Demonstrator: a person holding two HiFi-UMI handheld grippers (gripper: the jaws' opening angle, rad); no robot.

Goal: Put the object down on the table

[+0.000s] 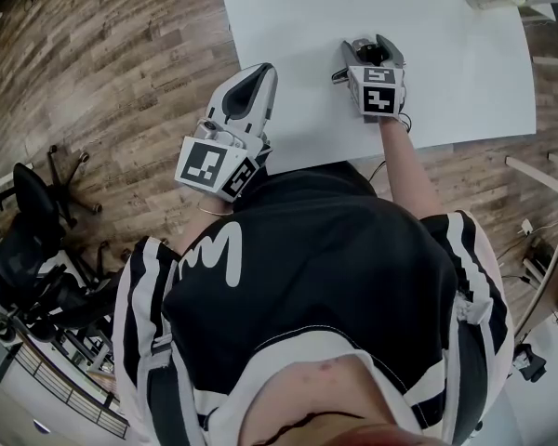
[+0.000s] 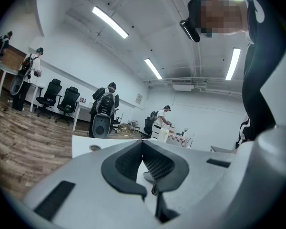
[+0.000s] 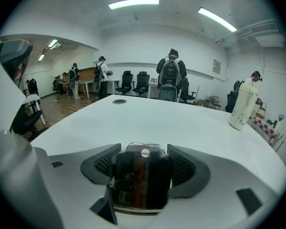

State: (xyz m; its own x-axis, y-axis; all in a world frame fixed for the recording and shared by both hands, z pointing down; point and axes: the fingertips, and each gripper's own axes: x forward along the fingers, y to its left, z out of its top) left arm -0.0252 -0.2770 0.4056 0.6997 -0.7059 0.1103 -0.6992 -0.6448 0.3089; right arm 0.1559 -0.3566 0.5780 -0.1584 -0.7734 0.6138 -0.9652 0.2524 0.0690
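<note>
Dark glossy object (image 3: 142, 180) with a bright metal rim and a small round pale spot near its top sits between the fingers (image 3: 183, 166) of the right gripper (image 1: 368, 56). Both ribbed pads are clamped against its sides. It's held low over the white bench (image 1: 446, 72), in the near-middle part, a bit in from the near edge. We can't tell whether its underside touches the surface.

Right gripper points away from the person across the bench, marker cube nearest the body.

Left gripper (image 1: 258, 74) holds nothing. In the left gripper view we see its fingers (image 2: 126, 163) together, tips meeting, with only a narrow slit lower down. It sits at the bench's near-left edge, mostly over the wood floor (image 1: 102, 63), tilted upward so its camera catches ceiling lights. The two grippers are well apart.

Farther out we see a pale upright cup (image 3: 241, 106) at the far right of the bench and a round grommet (image 3: 119, 101) at the far side, both well away from the object. A black office chair (image 1: 28, 240) stands on the floor to the left. Several people stand at desks in the background of the room.
</note>
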